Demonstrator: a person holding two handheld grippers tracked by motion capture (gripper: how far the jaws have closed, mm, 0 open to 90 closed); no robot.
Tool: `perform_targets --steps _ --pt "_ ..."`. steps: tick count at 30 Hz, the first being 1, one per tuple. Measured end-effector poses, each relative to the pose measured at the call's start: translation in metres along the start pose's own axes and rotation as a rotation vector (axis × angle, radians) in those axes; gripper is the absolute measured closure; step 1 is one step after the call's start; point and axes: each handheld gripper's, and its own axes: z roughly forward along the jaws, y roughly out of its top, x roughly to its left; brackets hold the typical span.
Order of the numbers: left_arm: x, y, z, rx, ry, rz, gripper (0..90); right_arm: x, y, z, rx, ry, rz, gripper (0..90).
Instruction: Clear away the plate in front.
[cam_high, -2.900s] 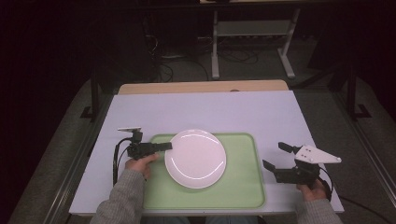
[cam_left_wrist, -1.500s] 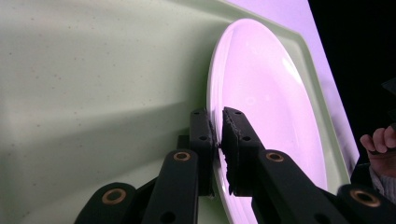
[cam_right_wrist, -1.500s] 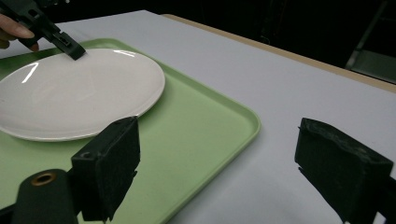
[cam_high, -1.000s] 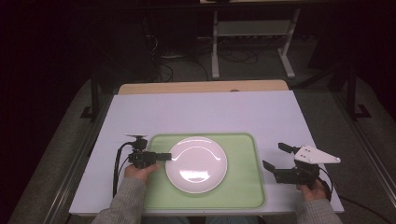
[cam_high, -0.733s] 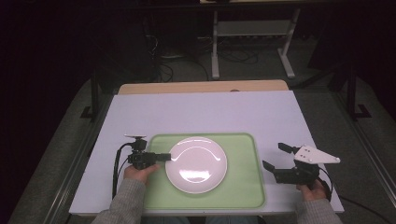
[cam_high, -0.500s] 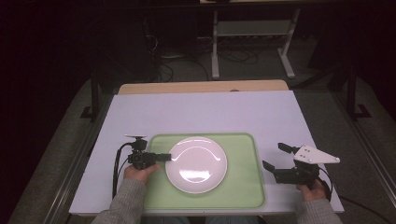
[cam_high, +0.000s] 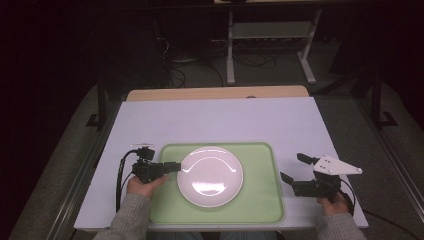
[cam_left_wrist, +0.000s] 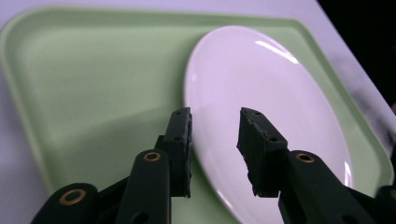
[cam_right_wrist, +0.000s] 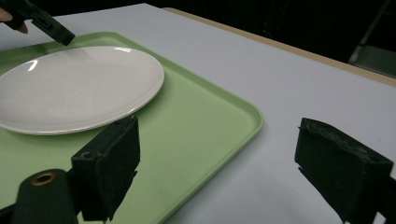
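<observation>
We see a white plate (cam_high: 210, 176) lying flat in the middle of a green tray (cam_high: 260, 200), which sits at the near edge of the table (cam_high: 220, 120). The left gripper (cam_high: 172, 166) points at the plate's left rim from over the tray's left edge. Its jaws have just been opening; in the left gripper view (cam_left_wrist: 215, 140) they stand partly apart, with the plate (cam_left_wrist: 266, 102) rim passing between them and a gap on each side, so the pads press on nothing. The plate rests on the tray (cam_left_wrist: 93, 74) by itself.

The right gripper (cam_high: 295, 170) hovers over the table's near right corner, just past the tray's right edge and well apart from the plate. In the right gripper view (cam_right_wrist: 215, 163) its jaws gape wide and hold nothing.
</observation>
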Motion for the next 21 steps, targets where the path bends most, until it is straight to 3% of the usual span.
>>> perform_targets --steps 3,9,12,21 --pt "-0.005 0.002 -0.004 -0.018 -0.003 0.051 62.0 0.000 0.000 0.000 0.001 -0.001 0.000 13.3" --pt "-0.020 0.003 -0.011 -0.043 0.047 0.231 53.4 0.000 0.000 0.000 0.004 -0.003 0.001 13.3" --pt "-0.025 0.003 -0.015 -0.057 0.058 0.287 50.9 0.000 0.000 0.000 0.005 -0.004 0.000 13.3" --pt "-0.029 -0.002 -0.024 -0.105 0.101 0.383 42.3 -0.001 -0.001 0.001 0.014 -0.011 -0.002 13.3"
